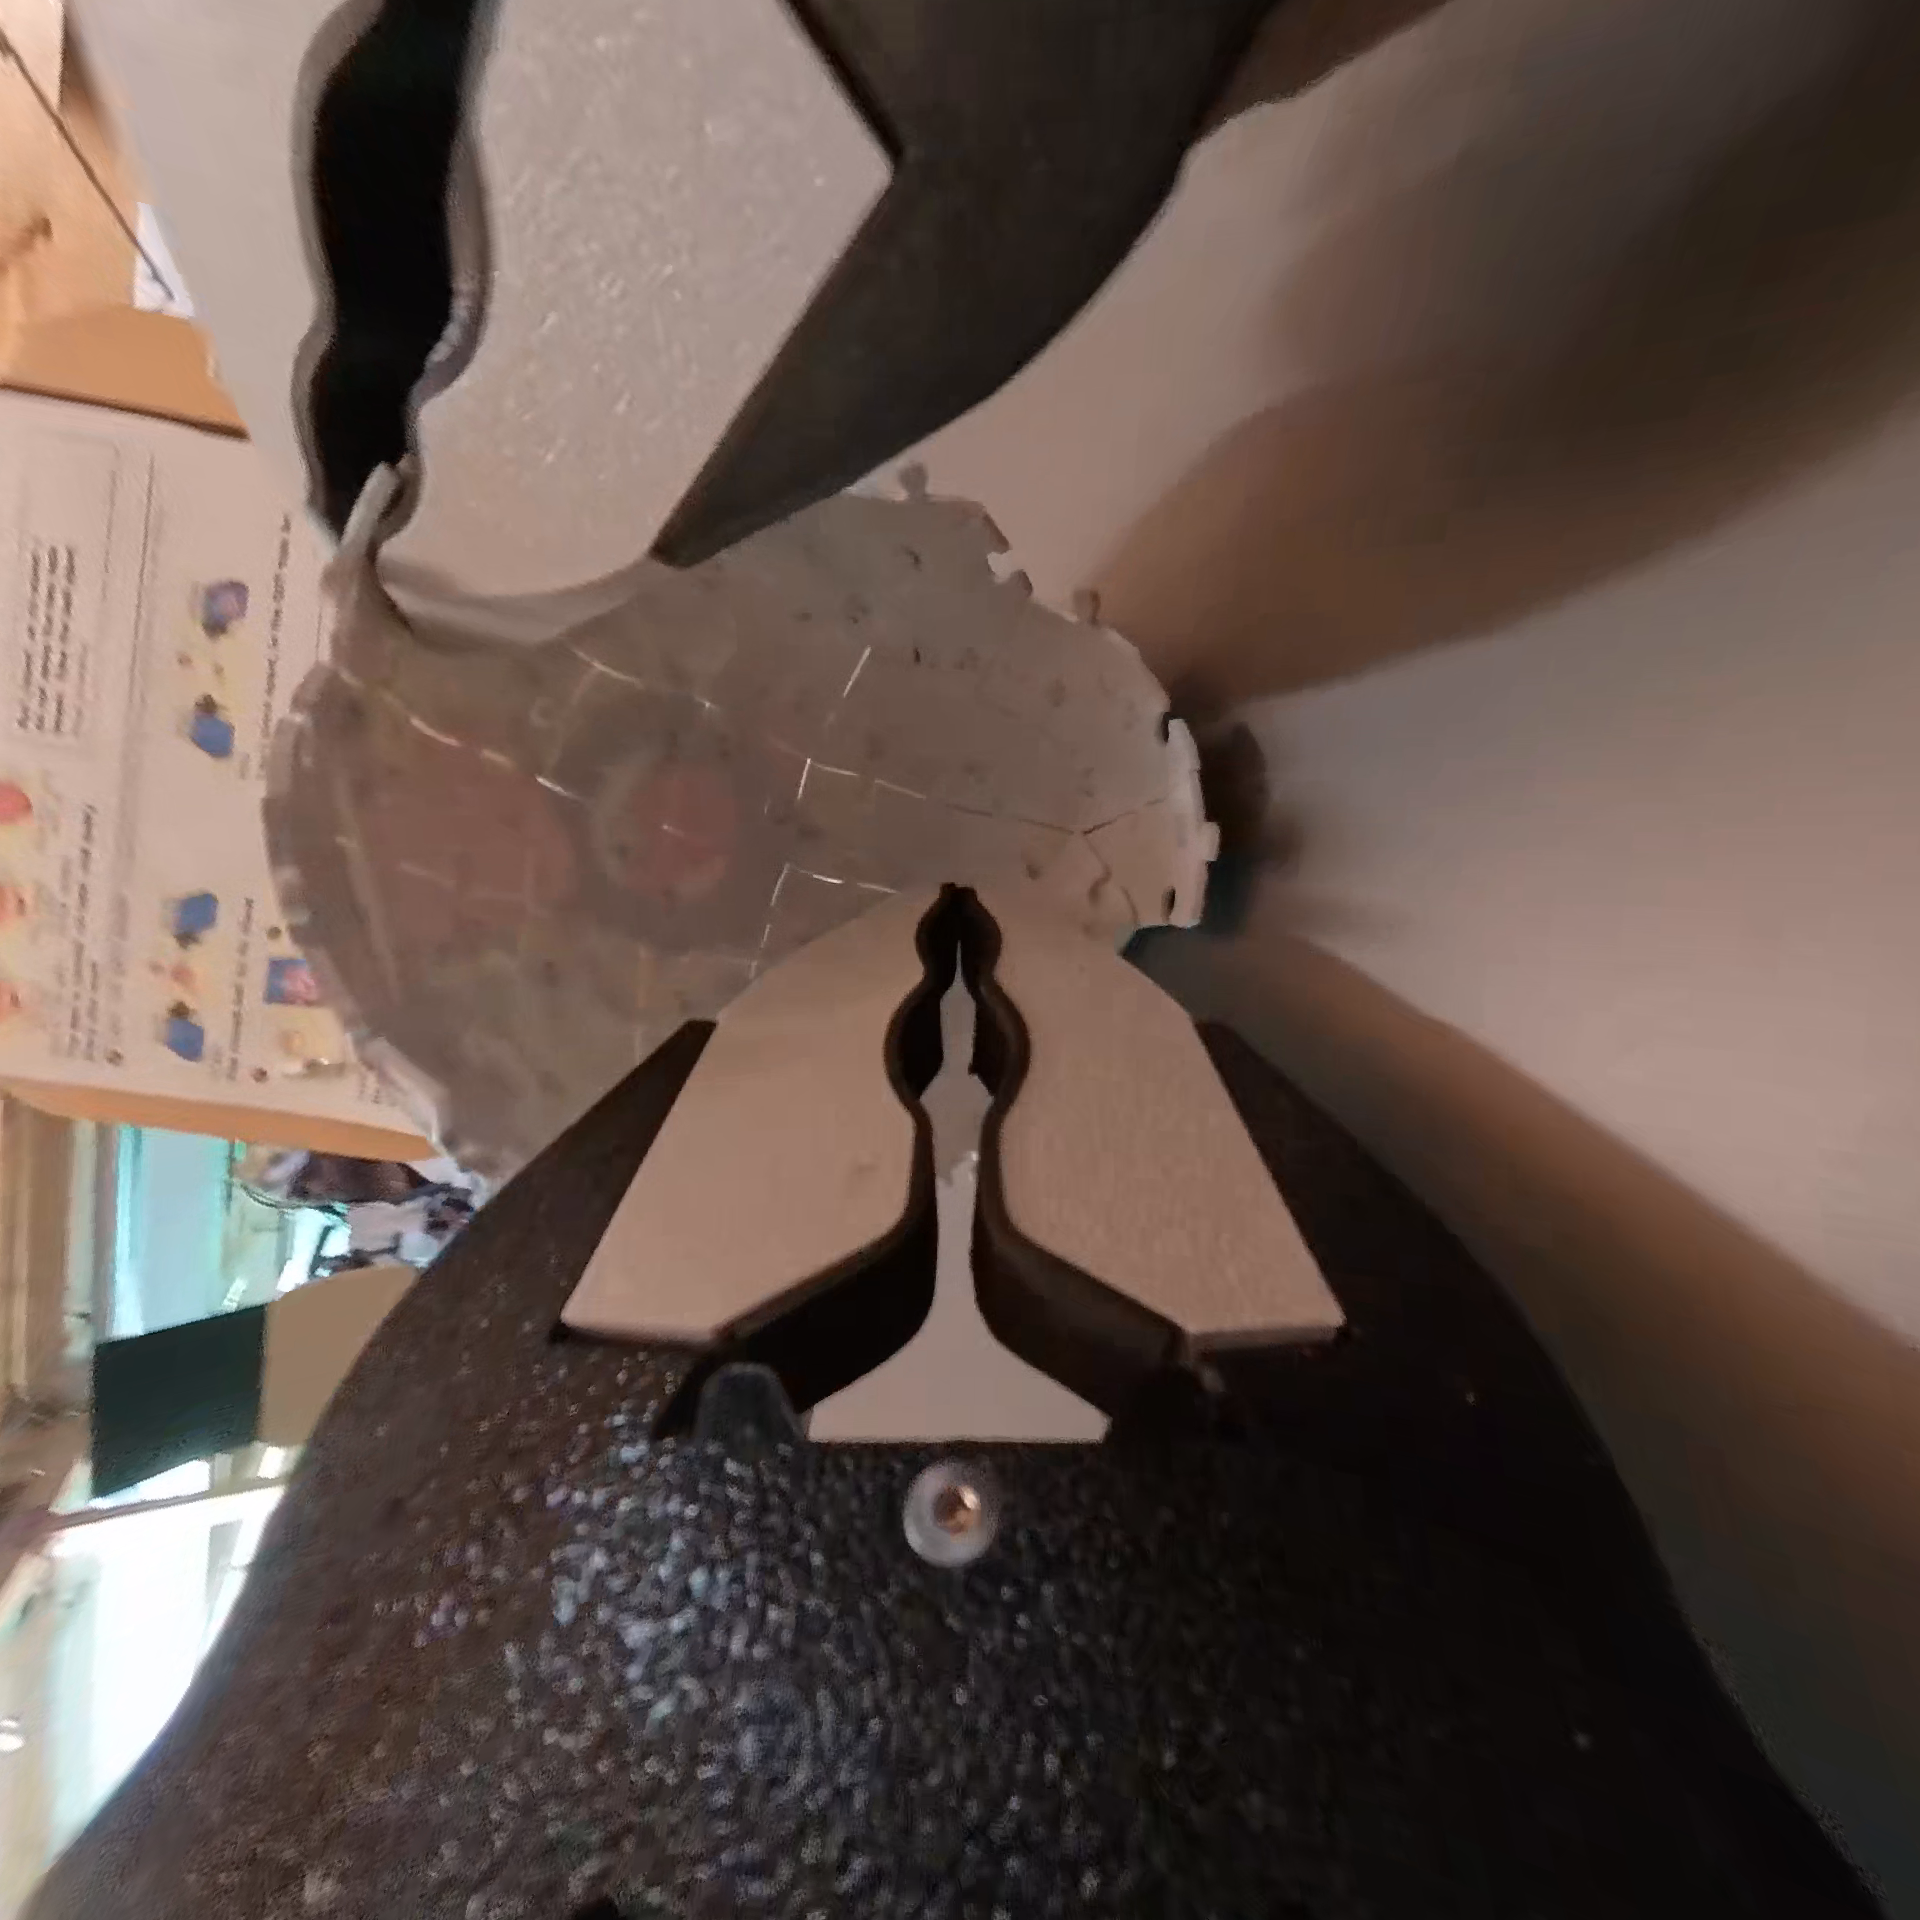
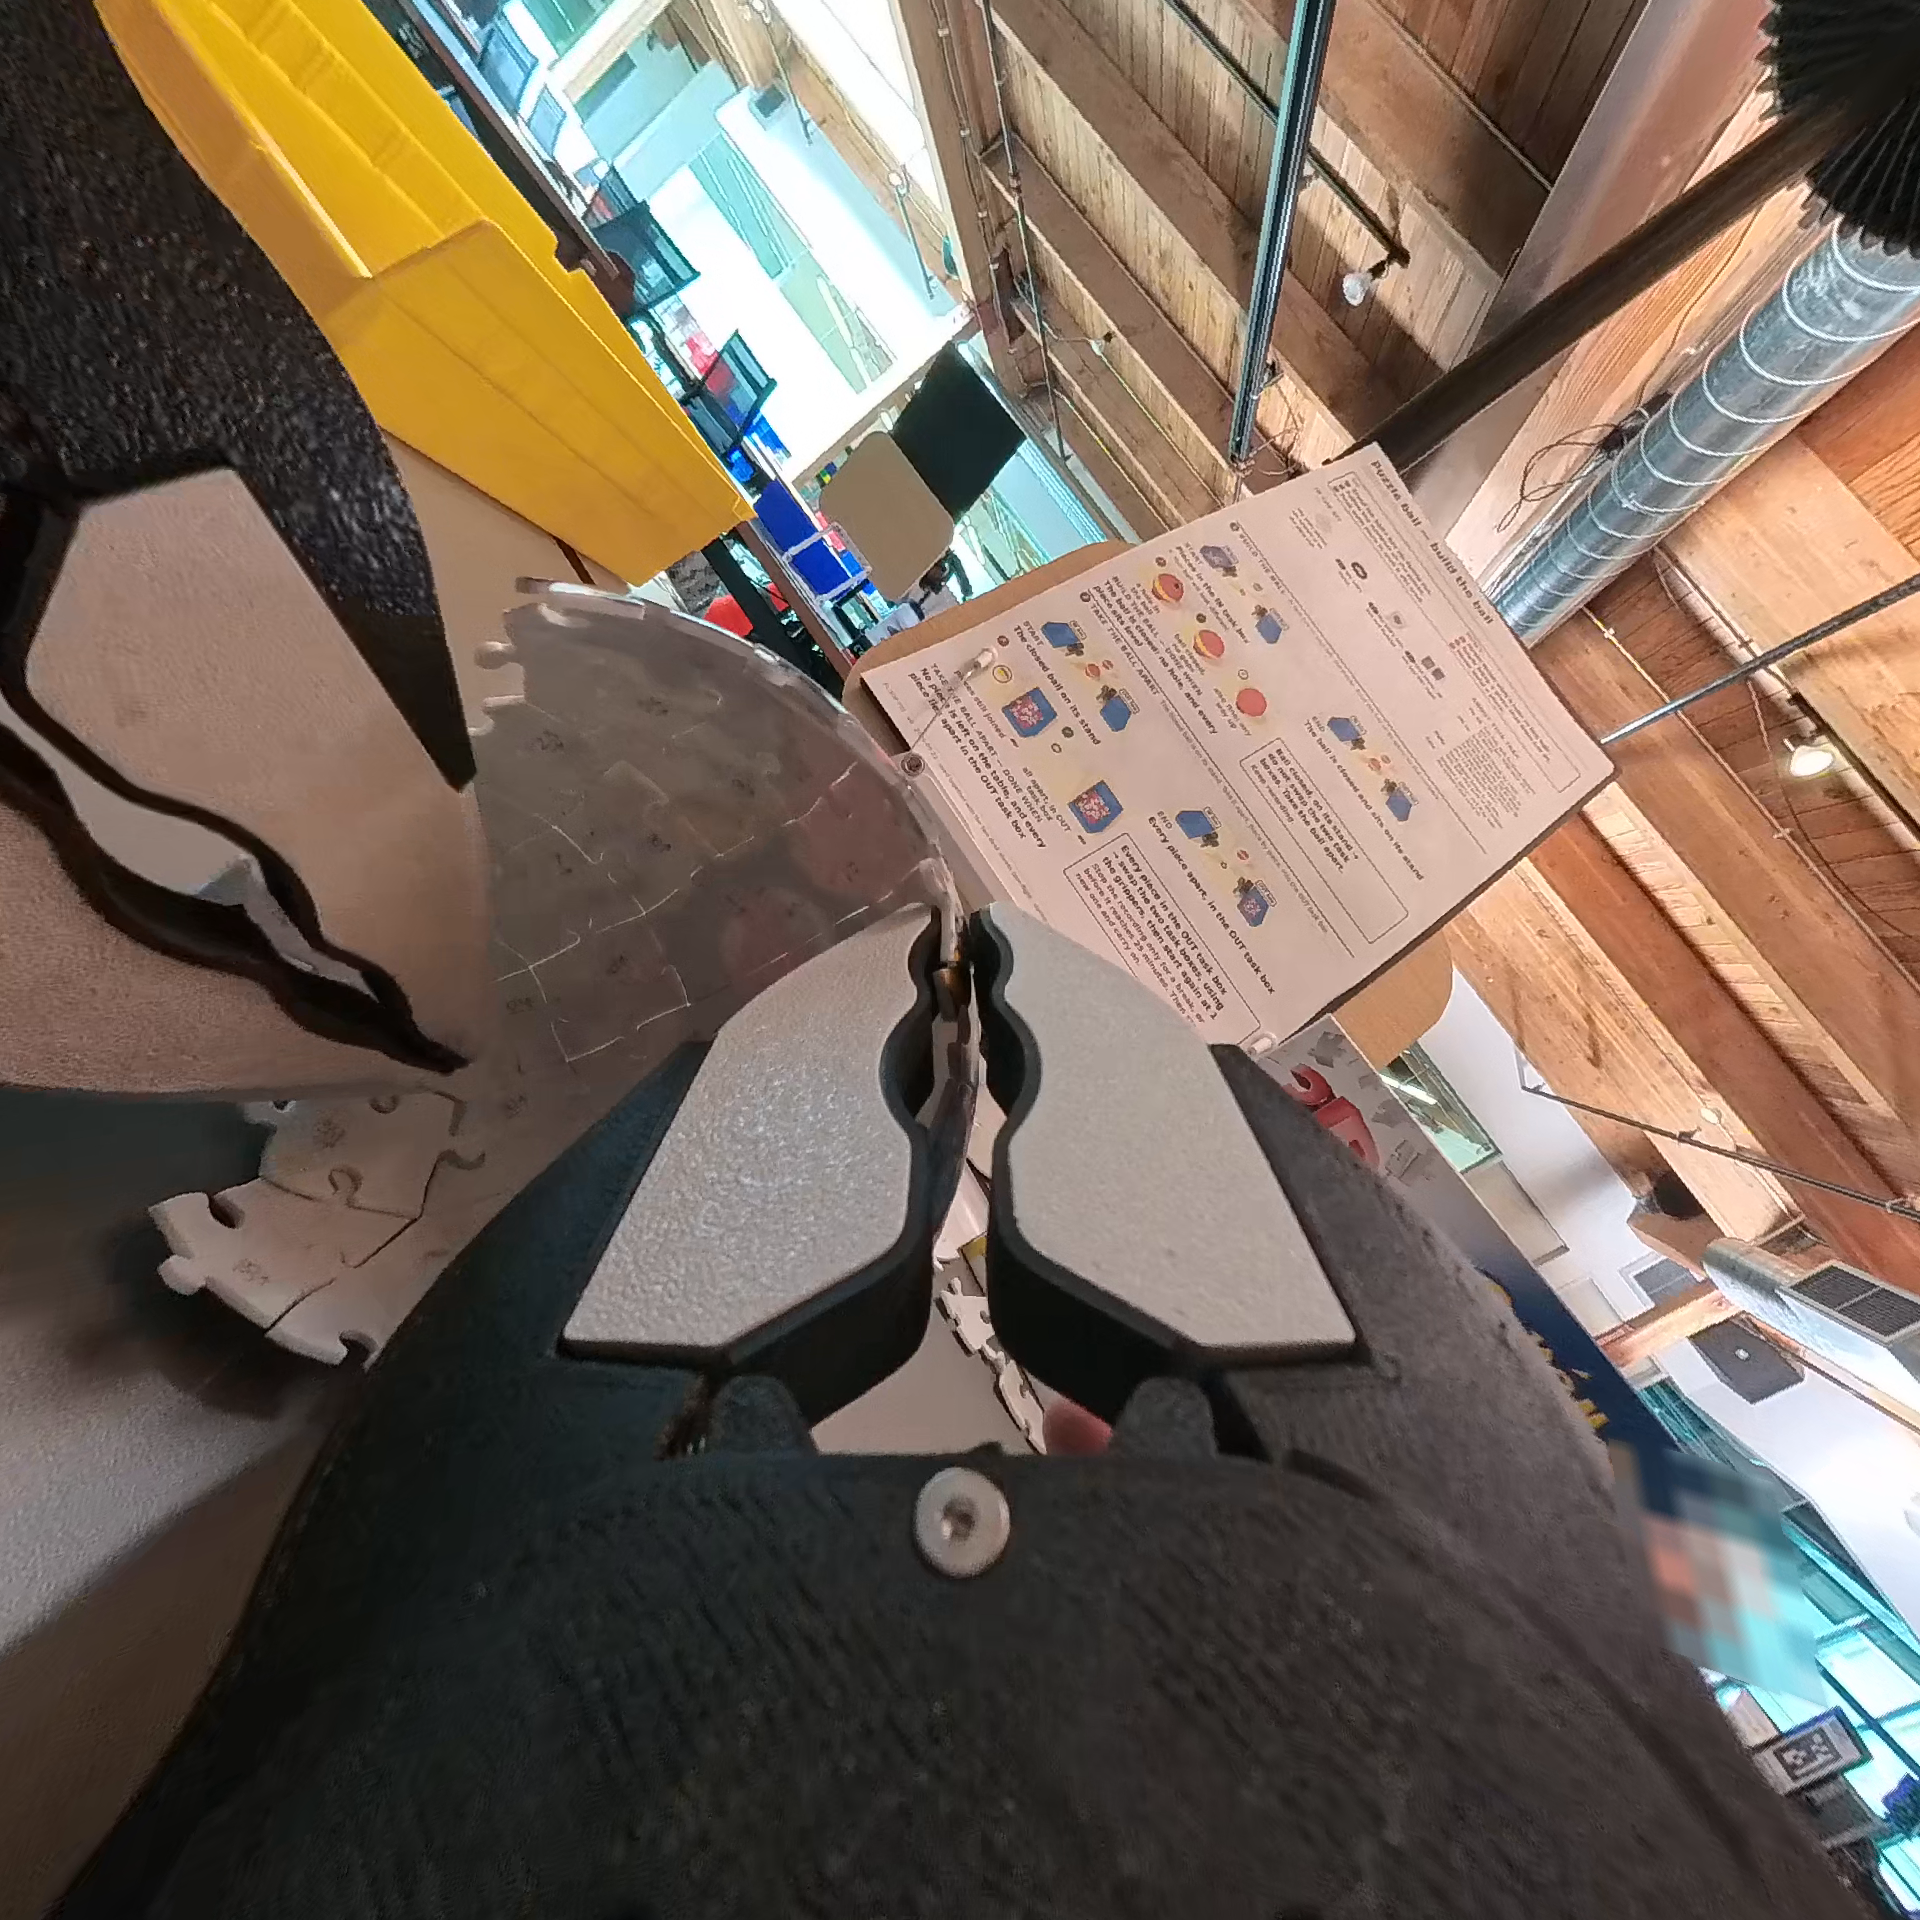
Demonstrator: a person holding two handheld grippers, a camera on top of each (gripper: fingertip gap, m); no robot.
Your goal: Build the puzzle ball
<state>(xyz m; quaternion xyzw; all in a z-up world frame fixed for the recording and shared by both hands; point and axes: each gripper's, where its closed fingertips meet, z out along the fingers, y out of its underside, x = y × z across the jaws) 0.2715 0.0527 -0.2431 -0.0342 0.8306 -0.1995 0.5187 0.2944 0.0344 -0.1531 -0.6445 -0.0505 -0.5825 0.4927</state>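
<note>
The part-built puzzle ball (image 1: 831,748) is a curved shell of joined pieces, its silvery inner face toward both cameras, with a few white pieces (image 2: 291,1247) jutting from one edge. My left gripper (image 1: 961,914) is shut on the shell's near rim. It also shows at the left of the right wrist view (image 2: 447,1055), pinching the shell close to the white pieces. My right gripper (image 2: 956,940) is shut on the opposite rim. It reaches in from the top of the left wrist view (image 1: 358,509). The shell is held up between the two grippers.
An instruction sheet on a clipboard (image 2: 1226,748) stands behind the shell and also shows in the left wrist view (image 1: 135,779). Yellow bins (image 2: 468,312) sit at the upper left. Loose puzzle pieces (image 2: 977,1330) lie on the table below my right gripper. My right fingertips sit around 9 cm from my left ones.
</note>
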